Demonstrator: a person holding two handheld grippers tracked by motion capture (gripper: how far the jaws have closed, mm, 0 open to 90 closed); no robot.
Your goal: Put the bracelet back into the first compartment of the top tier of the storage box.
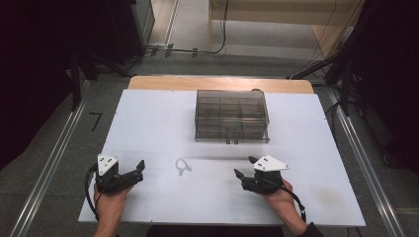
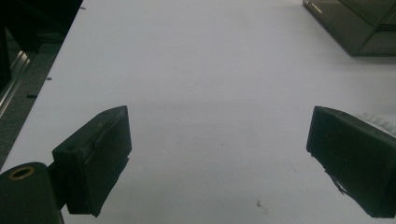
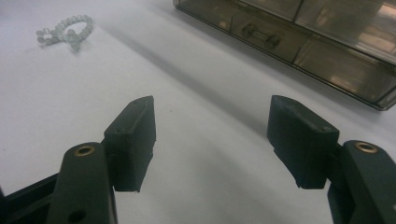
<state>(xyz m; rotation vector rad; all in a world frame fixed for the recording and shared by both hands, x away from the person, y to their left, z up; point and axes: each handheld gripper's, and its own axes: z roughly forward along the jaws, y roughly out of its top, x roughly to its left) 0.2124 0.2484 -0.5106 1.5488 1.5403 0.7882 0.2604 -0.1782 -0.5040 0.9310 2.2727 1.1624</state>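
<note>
- White tabletop carries everything here; its surface is bare and matte, so small things on it should not slide far when nudged.
- Smoky translucent plastic drawer box stands at the far middle of the tabletop, well apart from both grippers; its front drawer has a small pull handle, and all looks shut.
- Left gripper rests at the near left, jaws spread wide with nothing between them, pointing toward the middle of the tabletop.
- Right gripper rests at the near right, jaws likewise wide and empty, angled toward the box front.
- Pale beaded bracelet lies flat on the tabletop between the two grippers, nearer the left one, and in front of the box; in the right gripper view it sits far off to the upper left of the jaws.
- The bracelet looks light, limp and lumpy; it would likely sag once lifted, so pinching across a single strand of the loop, low against the surface, seems the safest hold.
</note>
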